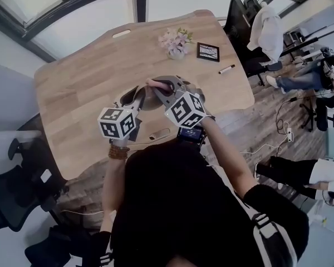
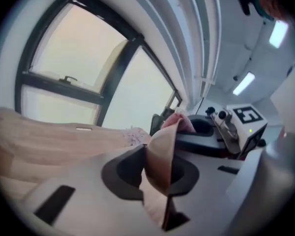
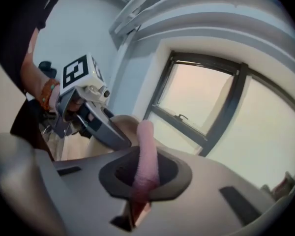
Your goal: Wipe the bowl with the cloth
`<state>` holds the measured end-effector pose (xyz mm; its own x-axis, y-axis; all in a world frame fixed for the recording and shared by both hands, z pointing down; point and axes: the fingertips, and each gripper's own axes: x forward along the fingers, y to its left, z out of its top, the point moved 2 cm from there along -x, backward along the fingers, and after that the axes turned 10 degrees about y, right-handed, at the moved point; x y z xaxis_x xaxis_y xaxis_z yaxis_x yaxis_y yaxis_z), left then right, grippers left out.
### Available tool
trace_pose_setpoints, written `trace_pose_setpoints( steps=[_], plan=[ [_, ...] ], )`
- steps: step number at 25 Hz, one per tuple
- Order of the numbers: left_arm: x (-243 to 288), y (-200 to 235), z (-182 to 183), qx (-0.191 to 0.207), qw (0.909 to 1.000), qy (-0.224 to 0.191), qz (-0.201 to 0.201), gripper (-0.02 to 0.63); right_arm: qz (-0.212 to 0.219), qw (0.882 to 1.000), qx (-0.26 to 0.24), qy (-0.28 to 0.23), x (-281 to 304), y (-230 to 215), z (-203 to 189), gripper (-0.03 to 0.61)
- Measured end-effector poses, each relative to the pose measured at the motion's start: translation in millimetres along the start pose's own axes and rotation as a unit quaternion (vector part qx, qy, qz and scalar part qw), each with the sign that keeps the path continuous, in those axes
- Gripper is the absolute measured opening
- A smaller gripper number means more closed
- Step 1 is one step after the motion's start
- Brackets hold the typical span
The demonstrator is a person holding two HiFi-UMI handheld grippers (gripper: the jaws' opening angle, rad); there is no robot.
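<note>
In the head view both grippers meet above the near part of the wooden table point(image 1: 83, 82). My left gripper point(image 1: 138, 98) is shut on the rim of a beige bowl point(image 1: 150, 100), which stands on edge between its pads point(image 2: 160, 166). My right gripper point(image 1: 162, 87) is shut on a pink cloth point(image 1: 158, 84); a rolled fold of it sticks up from the jaws point(image 3: 146, 156). In the left gripper view the cloth point(image 2: 181, 122) lies against the bowl's upper edge. The right gripper view shows the bowl point(image 3: 119, 126) just behind the left gripper point(image 3: 96, 119).
On the far side of the table are a small vase of flowers point(image 1: 176, 42), a black picture frame point(image 1: 207, 52) and a marker point(image 1: 226, 69). A flat oblong thing point(image 1: 158, 133) lies near the front edge. Office chairs point(image 1: 245, 21) and seated people point(image 1: 312, 77) are at the right.
</note>
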<state>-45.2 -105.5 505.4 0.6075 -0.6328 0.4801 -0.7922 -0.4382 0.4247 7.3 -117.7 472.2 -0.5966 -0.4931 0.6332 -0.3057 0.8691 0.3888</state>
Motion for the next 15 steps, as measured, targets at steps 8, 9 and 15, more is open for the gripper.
trace_pose_setpoints(
  steps=[8,9,15],
  plan=[
    [-16,22,11,-0.268,0.9434,-0.187,-0.06,0.067,-0.061,0.949,0.289,-0.111,-1,-19,5,0.023],
    [-13,22,6,-0.241,0.9558,-0.161,-0.052,0.069,-0.053,0.958,0.267,-0.093,3,-15,1,0.02],
    [6,11,-23,0.003,0.9991,0.037,-0.019,0.067,0.015,0.999,0.025,0.025,17,17,-14,0.018]
  ],
)
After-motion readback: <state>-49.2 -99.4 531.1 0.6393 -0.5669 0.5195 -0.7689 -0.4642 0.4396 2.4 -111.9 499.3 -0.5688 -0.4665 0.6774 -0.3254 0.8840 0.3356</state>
